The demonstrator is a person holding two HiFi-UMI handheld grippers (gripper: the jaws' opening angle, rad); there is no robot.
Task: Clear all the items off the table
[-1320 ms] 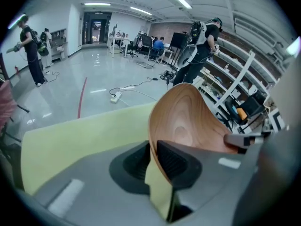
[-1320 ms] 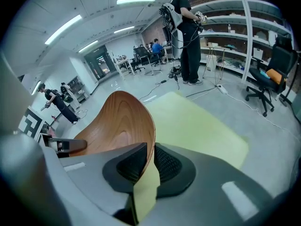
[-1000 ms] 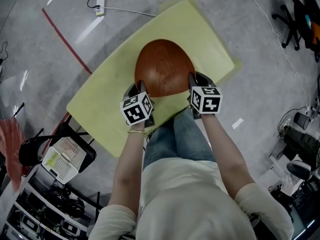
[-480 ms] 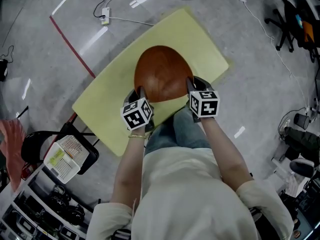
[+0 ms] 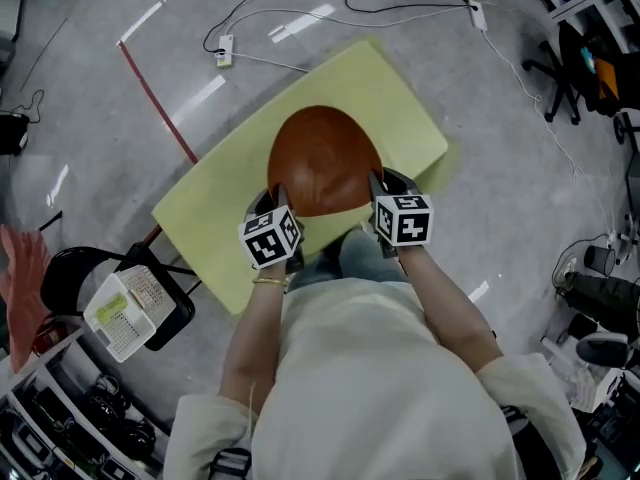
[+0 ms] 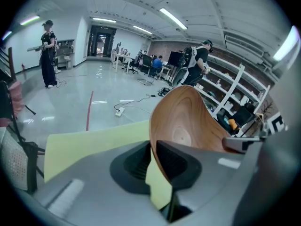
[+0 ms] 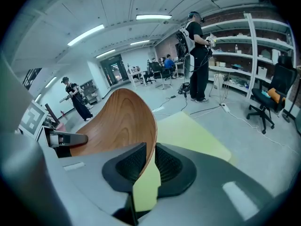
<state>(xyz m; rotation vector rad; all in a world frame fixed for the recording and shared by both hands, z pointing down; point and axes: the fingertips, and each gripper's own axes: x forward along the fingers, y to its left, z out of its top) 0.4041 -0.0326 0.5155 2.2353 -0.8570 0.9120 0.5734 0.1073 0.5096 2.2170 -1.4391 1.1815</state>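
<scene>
Holding: wooden bowl (image 5: 322,158), over the near half of the yellow table (image 5: 215,218), apparently raised off it.
Left gripper (image 5: 278,192): clamped on the bowl's near rim.
Right gripper (image 5: 377,180): clamped on the rim too.
Progress: tabletop otherwise bare; bowl not yet carried away.

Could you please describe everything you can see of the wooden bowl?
The wooden bowl is large and round, reddish-brown with visible grain, thin-rimmed and empty. It faces upward over the yellow table, its near rim pinched by the left gripper and the right gripper, each with one jaw inside and one outside.
</scene>
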